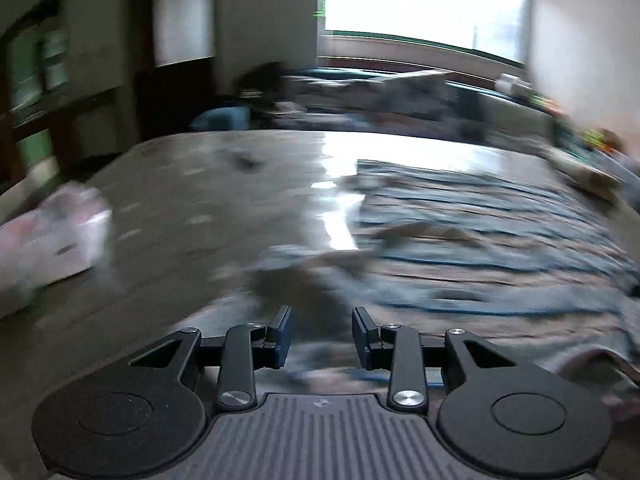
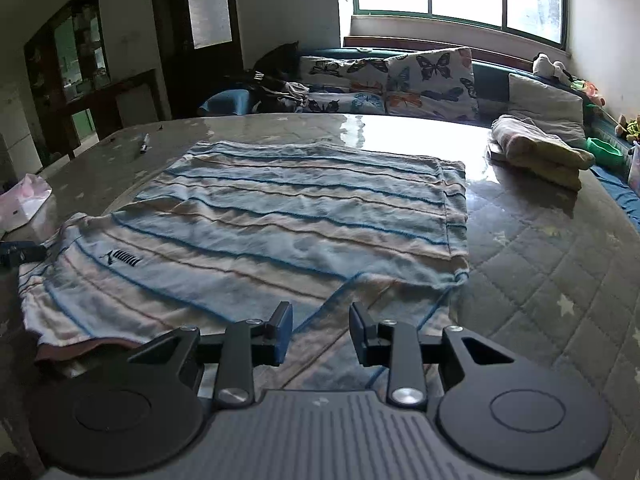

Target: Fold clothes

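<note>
A blue, white and tan striped shirt (image 2: 256, 232) lies spread flat on the quilted table (image 2: 560, 280). It has a dark logo near its left side. My right gripper (image 2: 320, 334) is open and empty, low over the shirt's near edge by a sleeve. In the blurred left wrist view the same shirt (image 1: 472, 240) lies ahead and to the right. My left gripper (image 1: 322, 336) is open and empty over the shirt's near left edge. A blue fingertip (image 2: 18, 252) of the left gripper shows at the shirt's left edge.
A folded cream and yellow cloth (image 2: 540, 148) sits at the table's far right. A white and pink packet (image 2: 24, 200) lies at the left edge, and a pen (image 2: 144, 143) lies far left. A sofa with butterfly cushions (image 2: 432, 80) stands behind the table.
</note>
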`<state>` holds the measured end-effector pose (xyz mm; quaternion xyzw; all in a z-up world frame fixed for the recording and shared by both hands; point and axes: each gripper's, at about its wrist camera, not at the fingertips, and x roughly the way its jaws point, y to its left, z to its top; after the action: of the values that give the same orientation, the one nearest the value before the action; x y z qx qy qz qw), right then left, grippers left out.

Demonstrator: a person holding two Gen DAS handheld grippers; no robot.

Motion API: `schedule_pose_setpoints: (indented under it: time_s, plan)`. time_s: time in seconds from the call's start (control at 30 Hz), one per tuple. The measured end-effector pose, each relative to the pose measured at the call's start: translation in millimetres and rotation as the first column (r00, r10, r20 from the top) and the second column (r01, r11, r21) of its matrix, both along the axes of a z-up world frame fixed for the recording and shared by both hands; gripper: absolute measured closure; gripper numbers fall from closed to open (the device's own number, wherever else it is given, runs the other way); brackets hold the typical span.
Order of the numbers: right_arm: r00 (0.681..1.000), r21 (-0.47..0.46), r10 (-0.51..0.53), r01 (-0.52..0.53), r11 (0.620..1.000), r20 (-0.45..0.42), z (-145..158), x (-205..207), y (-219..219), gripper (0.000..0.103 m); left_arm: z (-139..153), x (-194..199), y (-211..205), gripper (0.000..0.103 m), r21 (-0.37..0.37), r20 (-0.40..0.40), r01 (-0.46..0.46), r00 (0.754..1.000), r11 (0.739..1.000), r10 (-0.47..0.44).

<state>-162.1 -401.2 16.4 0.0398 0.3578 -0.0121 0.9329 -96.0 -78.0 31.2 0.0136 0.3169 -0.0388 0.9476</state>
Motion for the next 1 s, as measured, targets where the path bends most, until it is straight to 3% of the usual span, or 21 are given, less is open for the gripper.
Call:
schedule_pose_setpoints:
  time_s: [0.2, 0.4, 0.53, 0.57, 0.73, 0.87, 1.0]
  plan:
    - [1.000, 0.016, -0.011, 0.011, 1.000, -0.014, -3, -11, 3, 0.072, -9, 0, 41, 0.068, 0.012, -0.018, -0.199, 0.980, 0.980, 0.199]
    - [1.000, 0.019, -0.007, 0.007, 1.000, -0.010, -2, -13, 8, 0.072, -16, 7, 56, 0.069, -0.046, -0.068, -0.200, 0.978, 0.979, 0.197]
    - [1.000, 0.018, 0.006, -0.006, 1.000, -0.005, -1, -12, 14, 0.070, -15, 7, 59, 0.091, -0.087, -0.077, -0.200, 0.978, 0.976, 0.194]
    - [1.000, 0.017, 0.009, -0.008, 1.000, -0.005, -1, -11, 15, 0.070, -14, 8, 60, 0.092, -0.096, -0.077, -0.199, 0.978, 0.975, 0.192]
    - [1.000, 0.016, 0.020, -0.020, 1.000, 0.001, 1, -11, 21, 0.070, 3, 3, 61, 0.098, -0.175, -0.020, -0.143, 0.990, 0.974, 0.142]
    - [1.000, 0.014, 0.029, -0.029, 0.999, 0.006, 3, -10, 24, 0.070, 21, -7, 51, 0.098, -0.245, 0.045, -0.008, 0.999, 0.970, 0.020]
    - [0.999, 0.016, 0.039, -0.039, 0.999, 0.007, 3, -9, 27, 0.070, 34, -13, 31, 0.098, -0.282, 0.091, 0.127, 0.990, 0.951, -0.105]
